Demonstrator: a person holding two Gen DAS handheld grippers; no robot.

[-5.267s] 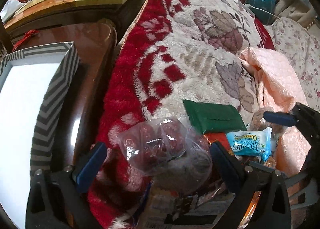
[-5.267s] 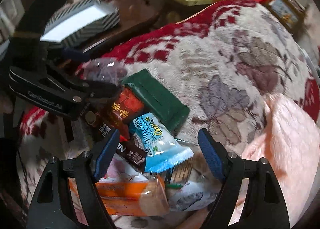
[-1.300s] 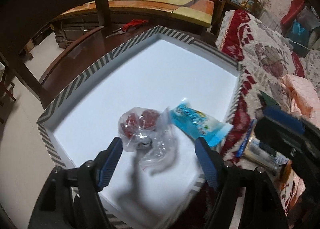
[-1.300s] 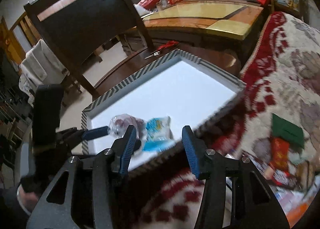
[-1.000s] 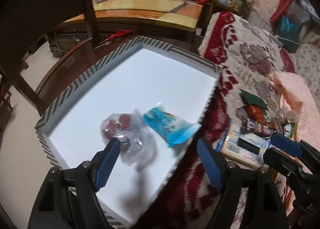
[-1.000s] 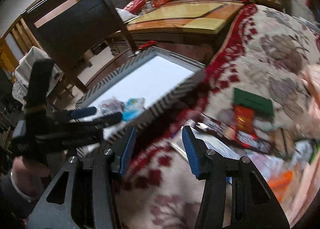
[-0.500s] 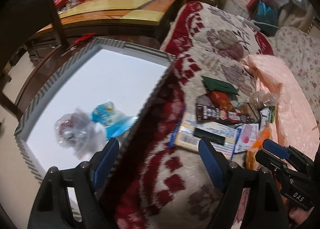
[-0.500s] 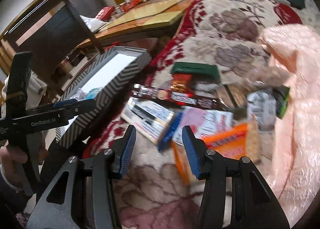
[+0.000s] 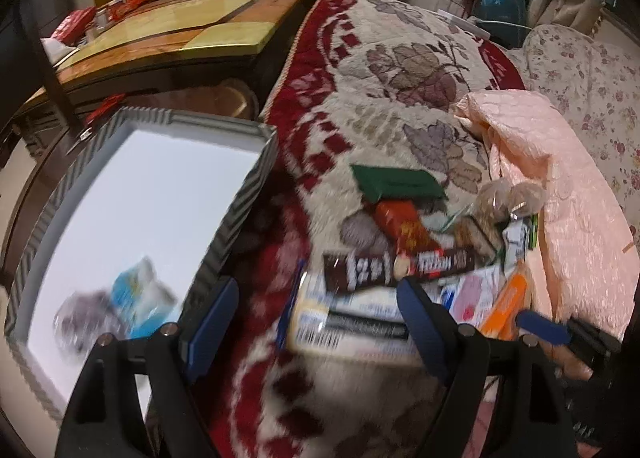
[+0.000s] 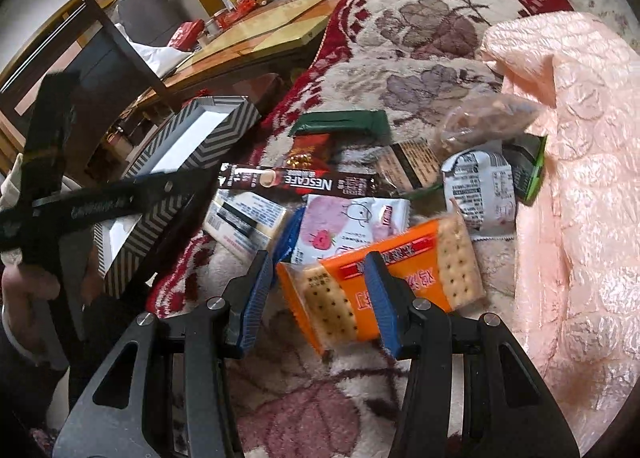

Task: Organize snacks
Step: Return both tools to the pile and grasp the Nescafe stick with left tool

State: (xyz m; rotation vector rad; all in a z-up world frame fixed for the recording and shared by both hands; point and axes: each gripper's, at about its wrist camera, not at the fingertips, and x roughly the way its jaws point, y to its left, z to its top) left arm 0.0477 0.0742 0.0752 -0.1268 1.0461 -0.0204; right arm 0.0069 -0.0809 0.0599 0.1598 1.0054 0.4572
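Note:
A striped-rim box point(image 9: 244, 194) with a white floor holds a blue snack packet point(image 9: 136, 302) and a clear bag of red sweets point(image 9: 80, 322). A heap of snacks lies on the red and cream blanket: a green packet point(image 9: 396, 182), a brown Nescafe stick point(image 10: 296, 182), a white box point(image 9: 352, 322), an orange cracker pack point(image 10: 400, 270). My left gripper point(image 9: 316, 322) is open and empty above the white box. My right gripper point(image 10: 320, 294) is open and empty, its jaws on either side of the cracker pack's left end.
A pink quilt point(image 10: 580, 178) lies right of the heap. The box rests on a dark wooden surface point(image 9: 36, 174), with a yellow-topped table point(image 9: 168, 30) behind. A dark chair point(image 10: 100, 58) stands at the left. The left gripper's body point(image 10: 92, 210) crosses the right wrist view.
Both grippers let go of the sweets bag and the blue packet in the box and swung right over the snack heap. The right gripper has come down close to the cracker pack.

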